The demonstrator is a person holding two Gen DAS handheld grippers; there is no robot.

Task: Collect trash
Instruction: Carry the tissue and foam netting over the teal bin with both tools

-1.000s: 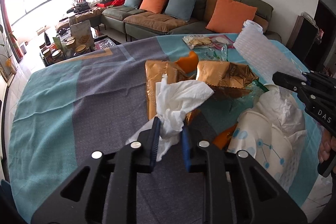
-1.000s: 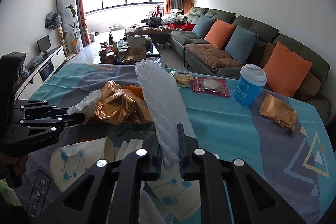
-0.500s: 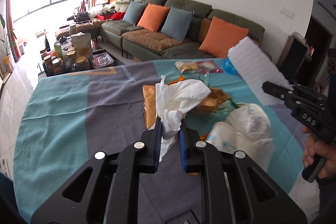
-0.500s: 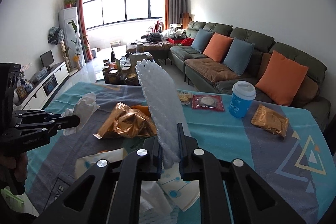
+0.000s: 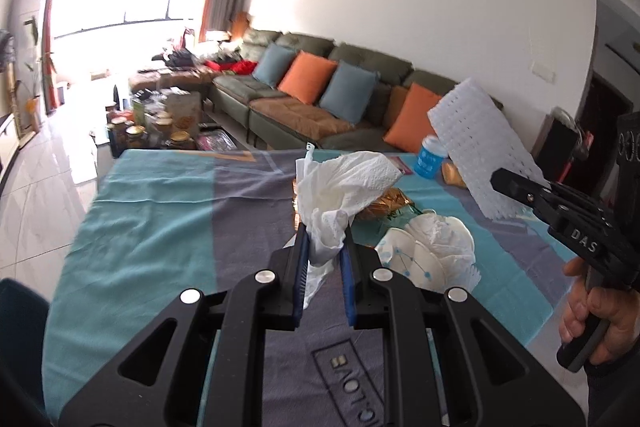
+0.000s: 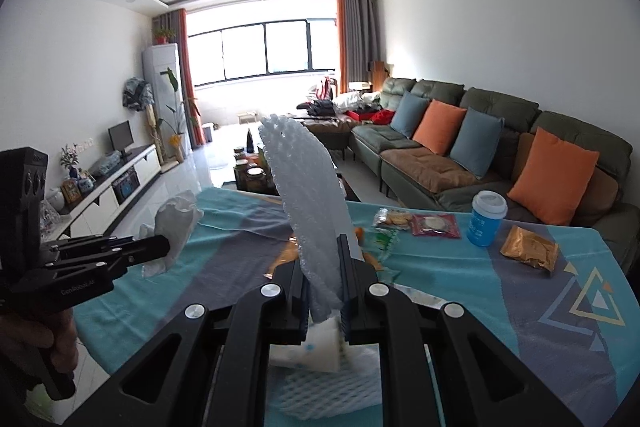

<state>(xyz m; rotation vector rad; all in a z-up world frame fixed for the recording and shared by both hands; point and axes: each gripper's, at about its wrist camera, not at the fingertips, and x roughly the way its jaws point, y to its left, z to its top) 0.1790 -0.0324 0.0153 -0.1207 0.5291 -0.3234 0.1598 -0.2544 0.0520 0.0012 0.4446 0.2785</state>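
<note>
My left gripper is shut on a crumpled white tissue and holds it above the table; the tissue also shows in the right wrist view. My right gripper is shut on a white foam net sleeve, held upright above the table; the sleeve also shows in the left wrist view. On the cloth-covered table lie crushed paper cups with tissue and a gold foil wrapper.
A blue cup with a white lid, a gold snack bag, a red packet and a cracker packet lie at the table's far side. A green sofa stands behind. A second foam net lies under my right gripper.
Both grippers have risen well above the table with the tissue and the foam sleeve still held. The trash pile now lies lower and farther below them.
</note>
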